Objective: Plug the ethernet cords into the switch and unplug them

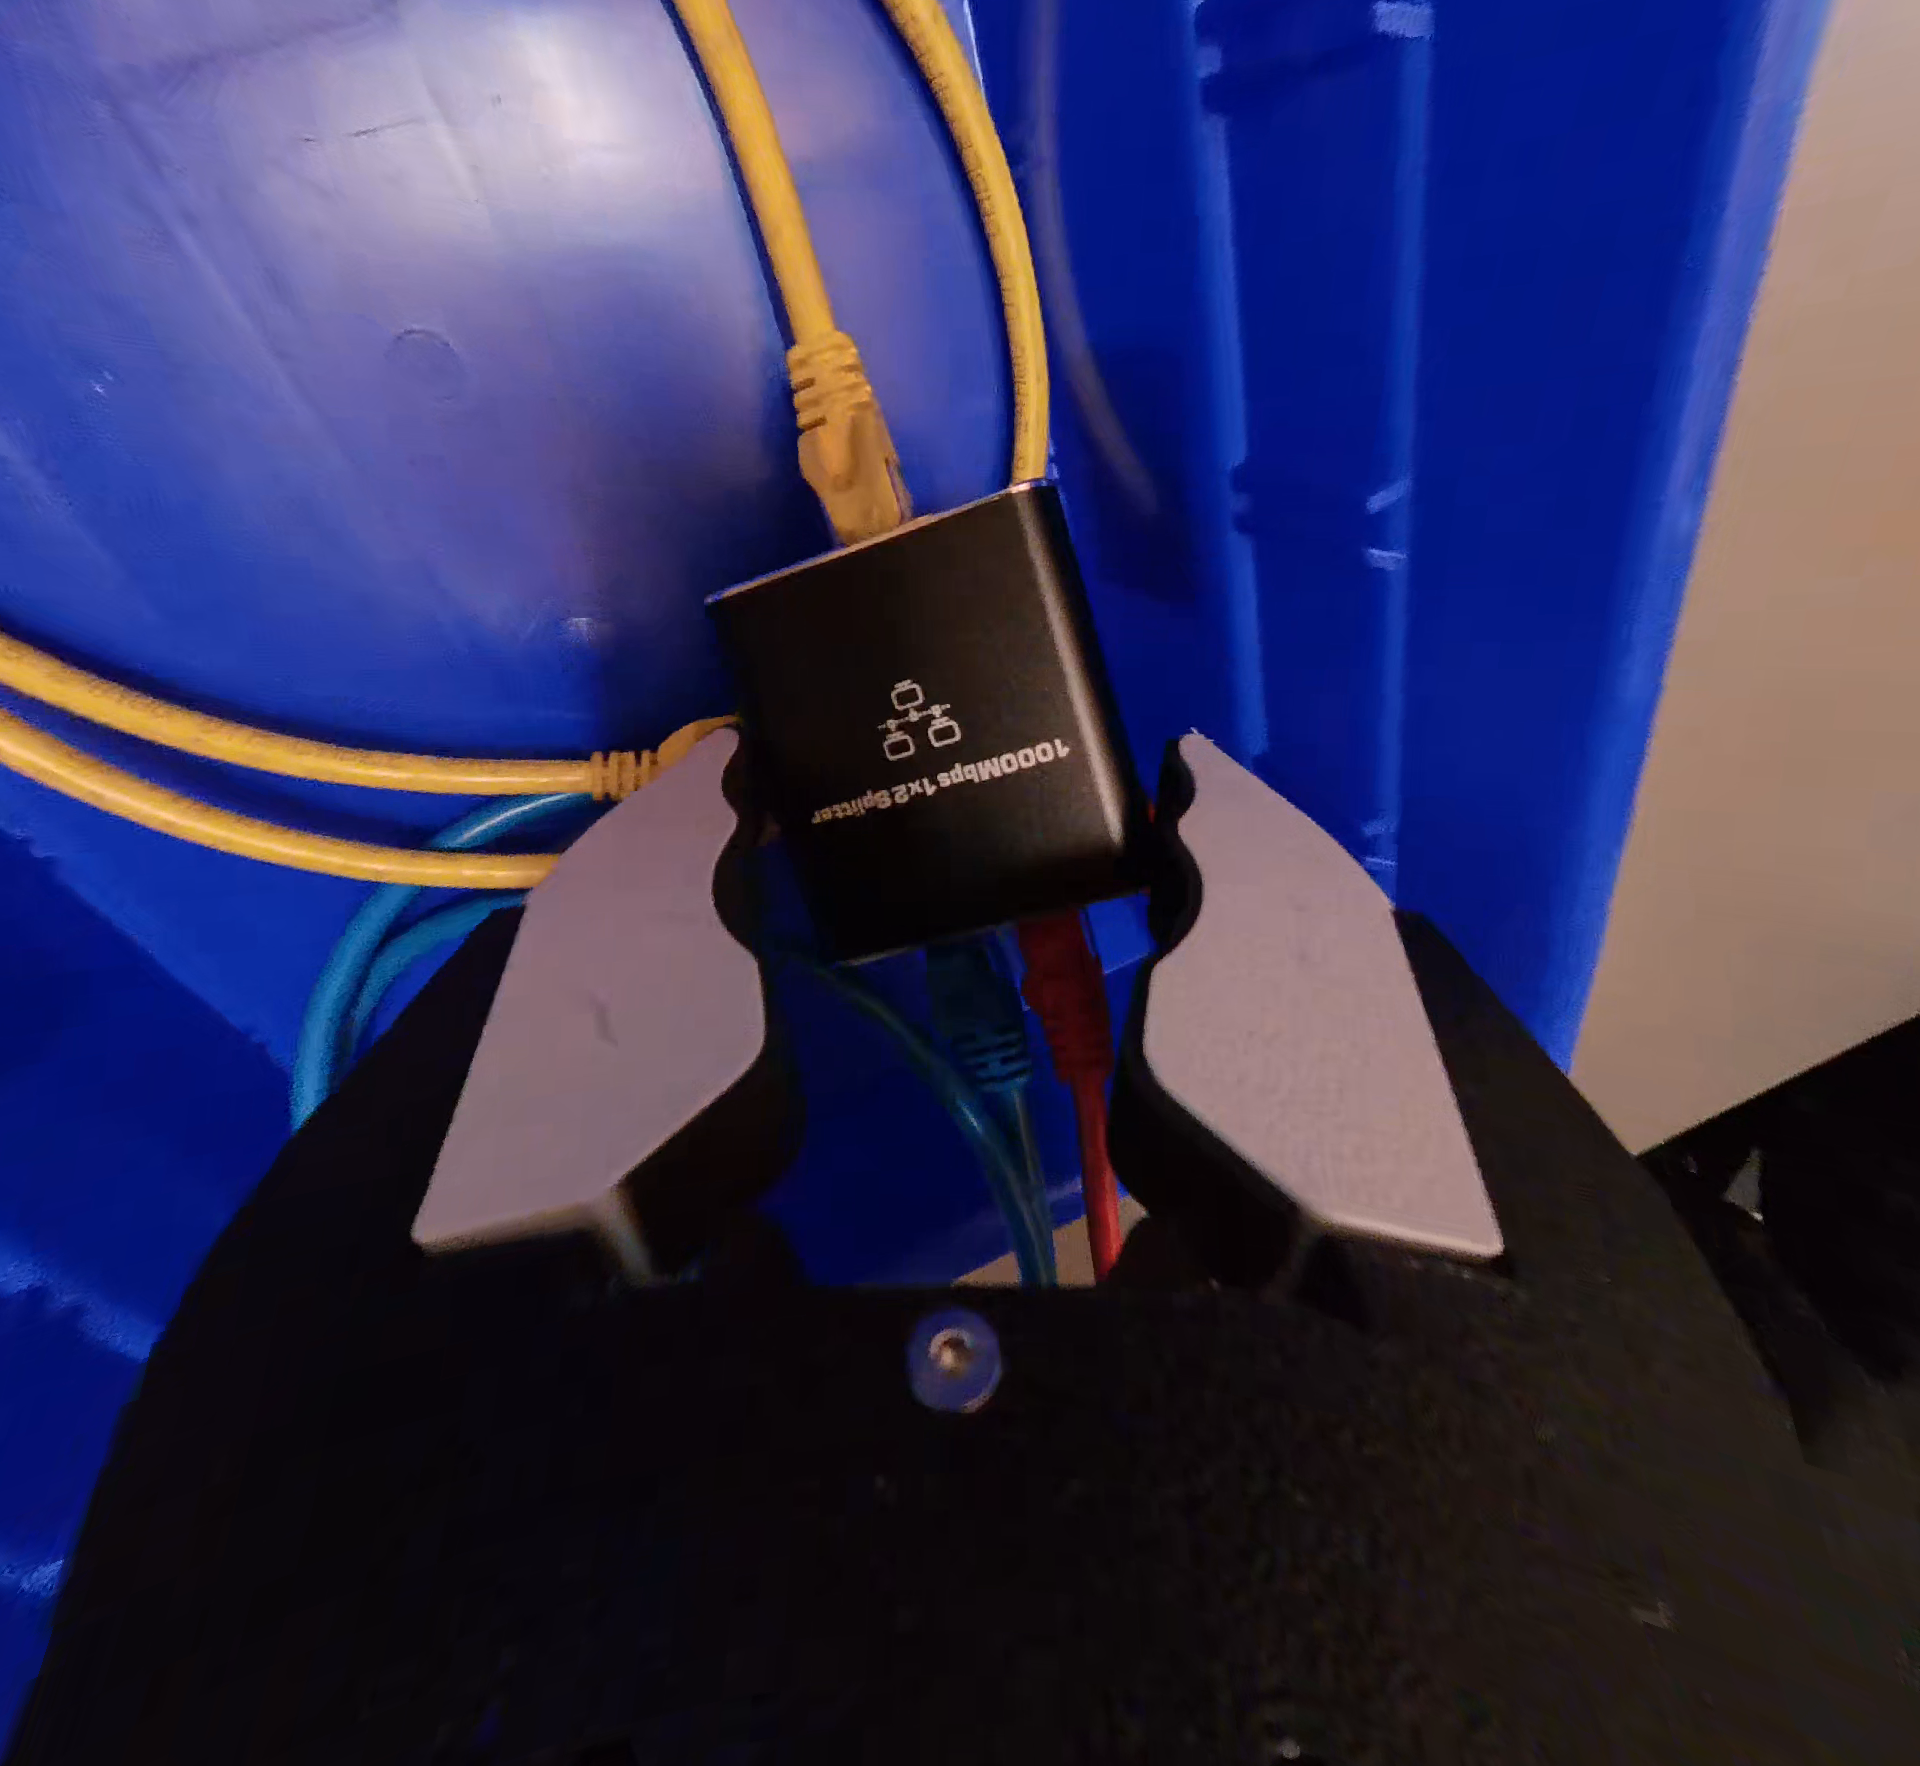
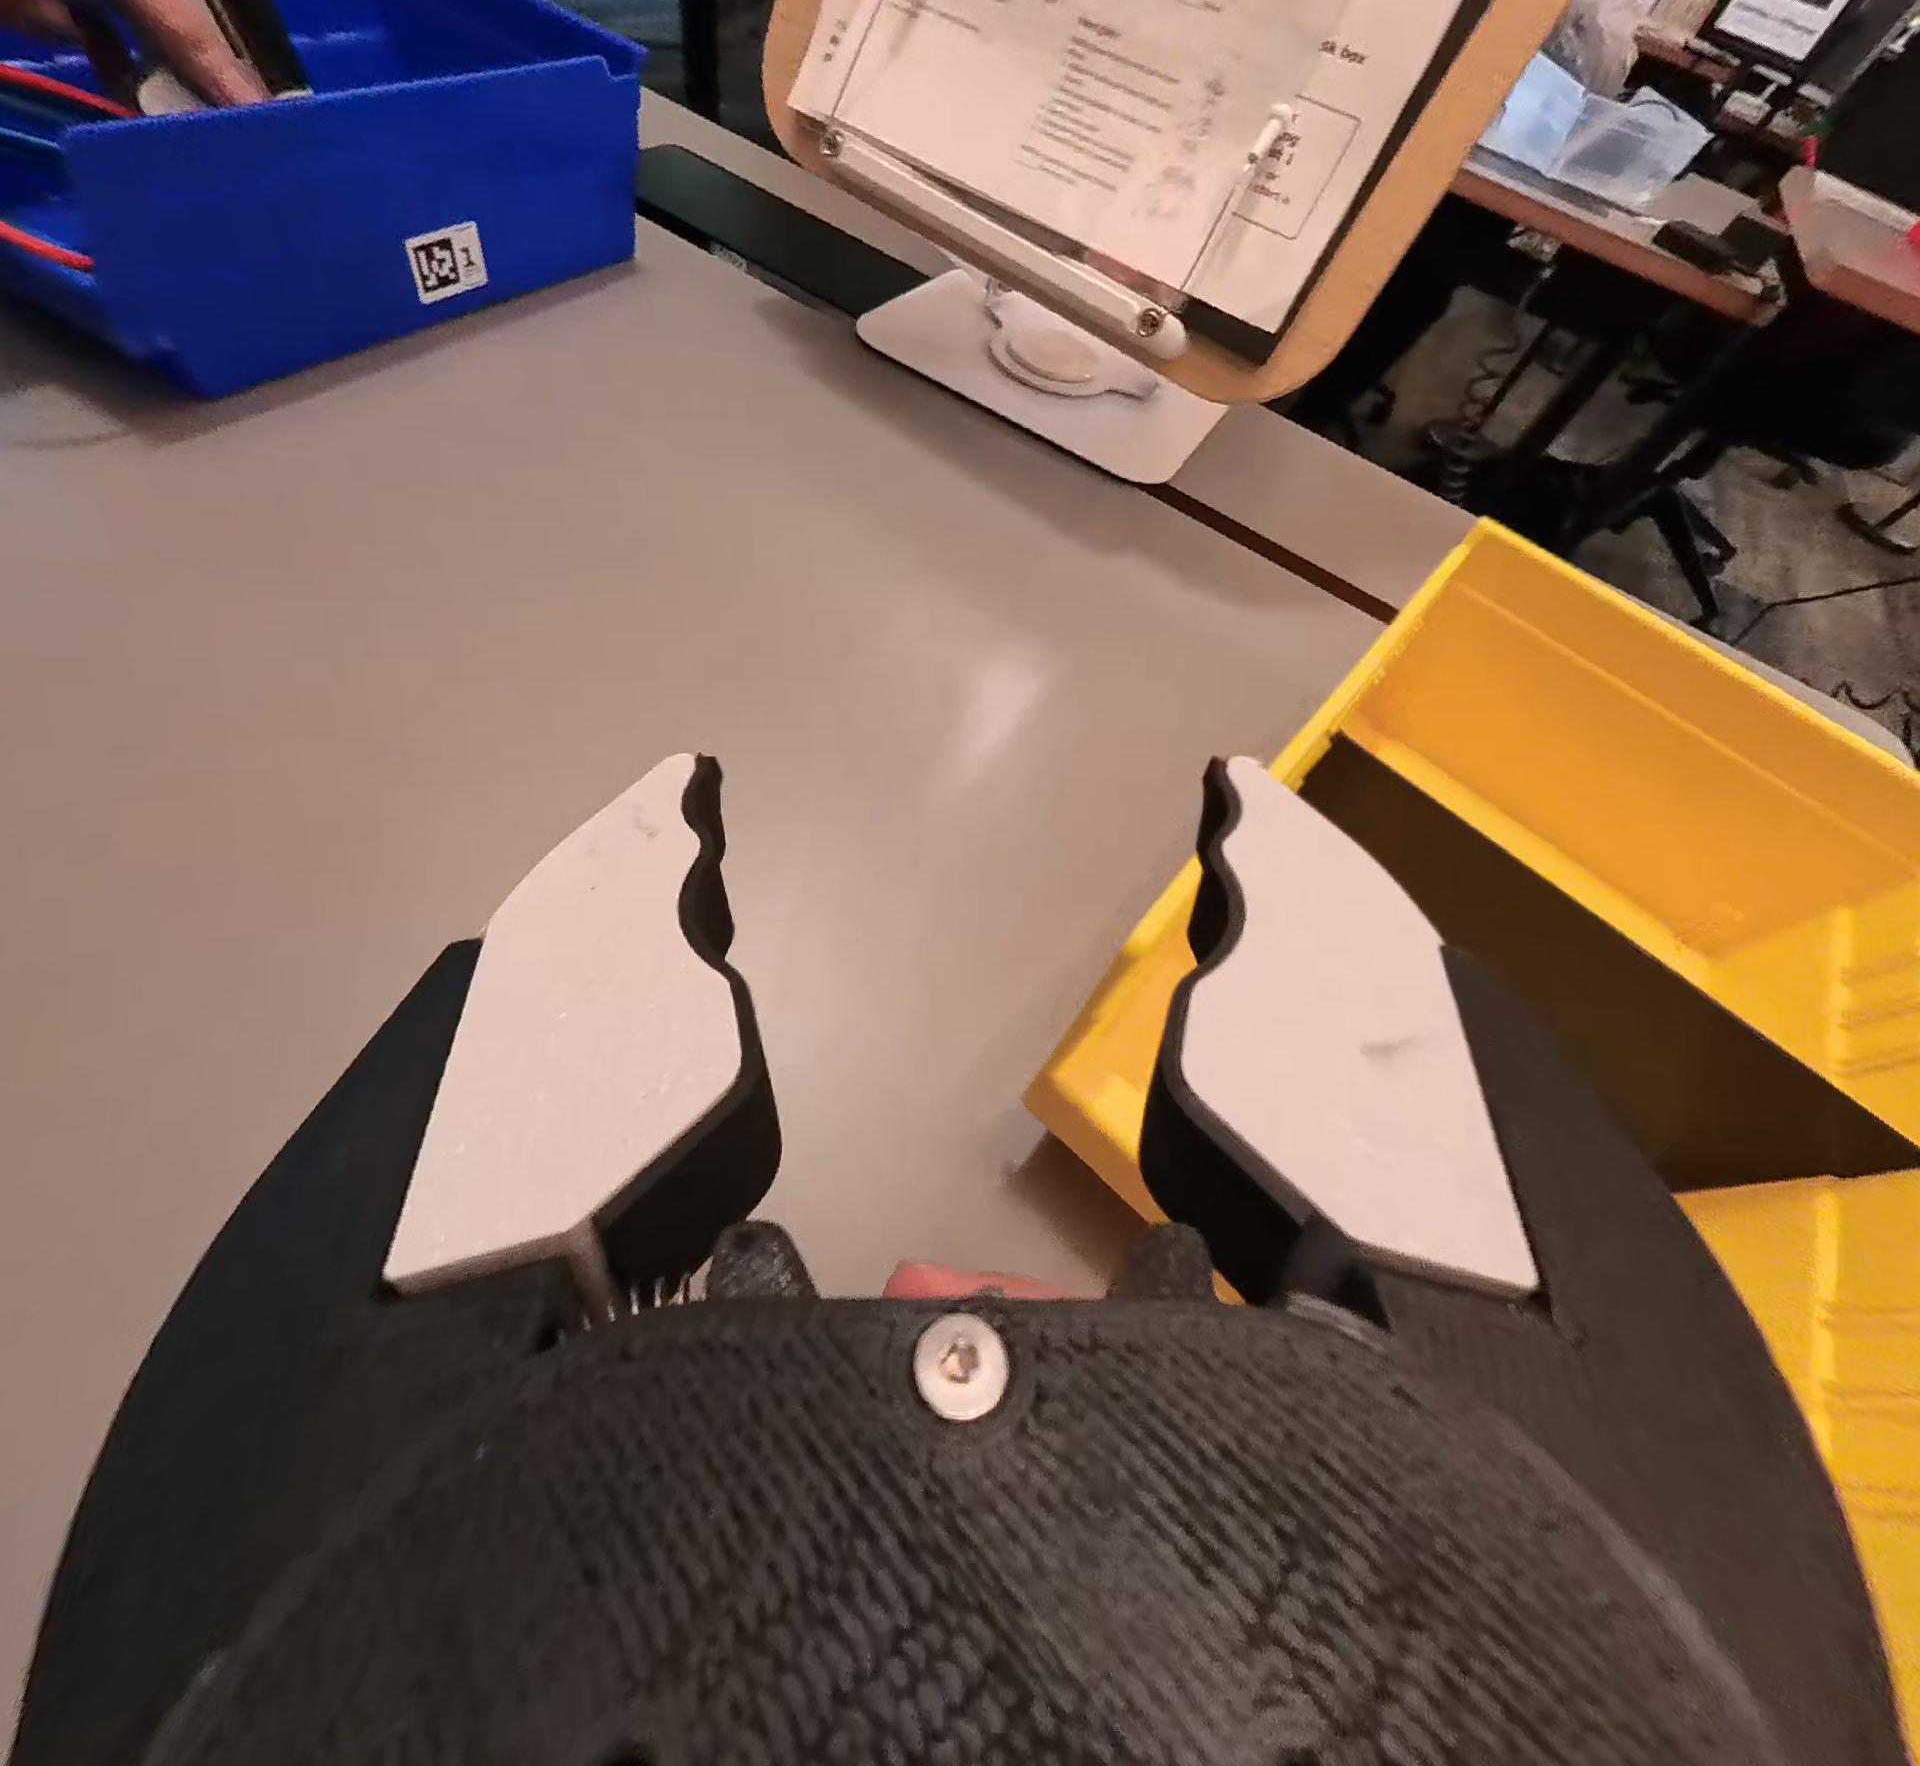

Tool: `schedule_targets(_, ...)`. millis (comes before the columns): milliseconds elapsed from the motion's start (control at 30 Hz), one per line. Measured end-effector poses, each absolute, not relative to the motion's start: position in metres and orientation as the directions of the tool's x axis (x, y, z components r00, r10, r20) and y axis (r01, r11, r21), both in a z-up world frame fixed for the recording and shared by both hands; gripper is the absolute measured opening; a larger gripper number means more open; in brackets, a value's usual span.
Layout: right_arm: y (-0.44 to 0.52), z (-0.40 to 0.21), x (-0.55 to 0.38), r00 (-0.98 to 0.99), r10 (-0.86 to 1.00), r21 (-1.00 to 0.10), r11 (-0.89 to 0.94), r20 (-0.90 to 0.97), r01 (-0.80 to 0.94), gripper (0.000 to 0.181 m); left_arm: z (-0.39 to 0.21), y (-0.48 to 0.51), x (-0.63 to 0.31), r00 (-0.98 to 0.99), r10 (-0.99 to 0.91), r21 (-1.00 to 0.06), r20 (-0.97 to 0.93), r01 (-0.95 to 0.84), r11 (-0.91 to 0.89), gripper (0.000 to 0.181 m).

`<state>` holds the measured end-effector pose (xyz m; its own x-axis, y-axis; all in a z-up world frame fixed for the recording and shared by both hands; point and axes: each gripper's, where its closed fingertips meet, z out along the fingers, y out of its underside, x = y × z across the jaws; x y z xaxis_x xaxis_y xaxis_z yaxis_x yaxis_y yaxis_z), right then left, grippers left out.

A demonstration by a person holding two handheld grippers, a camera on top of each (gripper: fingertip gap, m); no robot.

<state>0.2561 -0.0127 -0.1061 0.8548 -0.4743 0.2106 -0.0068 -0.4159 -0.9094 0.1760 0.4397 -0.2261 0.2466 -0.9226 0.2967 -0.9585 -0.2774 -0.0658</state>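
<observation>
In the left wrist view my left gripper (image 1: 956, 755) is shut on a small black switch (image 1: 914, 636), one finger on each side of it, inside a blue bin (image 1: 364, 262). A yellow ethernet cord (image 1: 842, 449) is plugged into the switch's far end. A blue cord (image 1: 977, 1020) and a red cord (image 1: 1070, 1010) are plugged into its near end and run back between the fingers. A second yellow plug (image 1: 634, 771) lies loose beside the left finger. My right gripper (image 2: 961, 771) is open and empty above the grey table (image 2: 520, 625).
The blue bin (image 2: 343, 189) stands at the table's far left, with a hand and the other gripper (image 2: 197, 2) in it. A yellow bin (image 2: 1610, 833) sits close on the right. A document stand (image 2: 1122, 106) stands at the back edge.
</observation>
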Motion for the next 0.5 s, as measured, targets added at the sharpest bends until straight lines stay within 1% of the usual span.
schedule_targets(67,-0.011,-0.109,0.253,0.863,-0.457,-0.903,-0.430,0.214,-0.004,0.087,-0.217,0.443,0.179,0.208,-0.940,-0.134,0.269,-0.959,-0.250,0.073)
schedule_targets(133,-0.010,-0.108,0.251,0.867,-0.454,-0.909,-0.417,0.206,-0.002,0.087,-0.199,0.450,0.184,0.172,-0.959,-0.230,0.226,-0.947,-0.224,0.071)
schedule_targets(200,-0.008,-0.105,0.248,0.876,-0.445,-0.919,-0.395,0.187,-0.004,0.086,-0.171,0.453,0.187,0.115,-0.977,-0.336,0.179,-0.926,-0.171,0.070)
schedule_targets(267,-0.005,-0.103,0.243,0.886,-0.428,-0.923,-0.384,0.177,-0.001,0.086,-0.134,0.455,0.188,0.061,-0.995,-0.441,0.083,-0.893,-0.092,0.069)
schedule_targets(367,-0.002,-0.093,0.234,0.896,-0.403,-0.930,-0.366,0.186,0.028,0.088,-0.065,0.447,0.189,-0.022,-0.995,-0.596,-0.098,-0.799,0.076,0.068)
schedule_targets(400,0.000,-0.088,0.230,0.900,-0.398,-0.938,-0.345,0.176,0.031,0.088,-0.040,0.440,0.187,-0.044,-0.985,-0.632,-0.167,-0.762,0.141,0.068)
schedule_targets(467,0.005,-0.077,0.220,0.919,-0.372,-0.959,-0.284,0.132,0.023,0.089,0.010,0.416,0.183,-0.107,-0.942,-0.678,-0.318,-0.669,0.304,0.068)
schedule_targets(500,0.008,-0.070,0.214,0.929,-0.356,-0.970,-0.241,0.098,0.010,0.089,0.032,0.400,0.180,-0.138,-0.914,-0.683,-0.383,-0.623,0.380,0.069)
